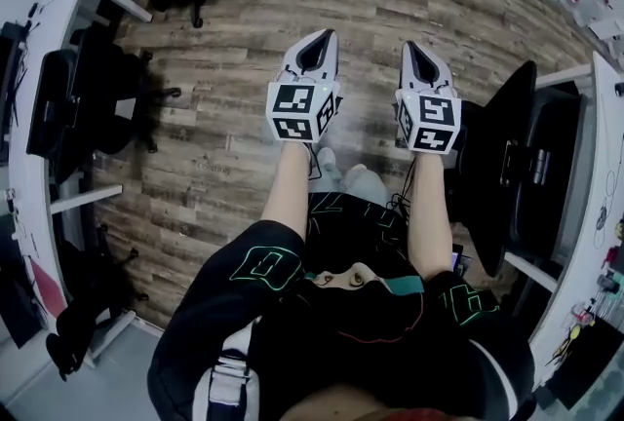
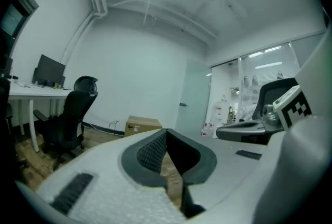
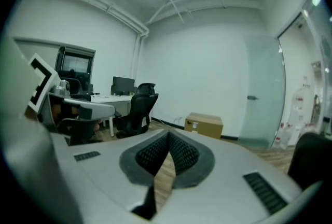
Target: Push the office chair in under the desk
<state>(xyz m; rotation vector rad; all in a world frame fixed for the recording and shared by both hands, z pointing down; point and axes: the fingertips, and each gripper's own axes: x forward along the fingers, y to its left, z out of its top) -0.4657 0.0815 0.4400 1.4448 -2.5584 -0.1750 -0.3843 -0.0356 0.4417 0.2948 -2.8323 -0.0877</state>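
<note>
A black office chair stands at the right of the head view, its seat toward the white desk along the right edge. My right gripper is held out over the wood floor just left of the chair's backrest, jaws shut and empty. My left gripper is beside it, also shut on nothing. Both point up the frame, past the chair. In the left gripper view the chair's back shows at right behind the right gripper's marker cube. The closed jaws in the right gripper view hold nothing.
Other black chairs sit at a white desk along the left. A cardboard box stands by the far wall, next to a glass door. A monitor is on the left desk. Wood floor lies between the desk rows.
</note>
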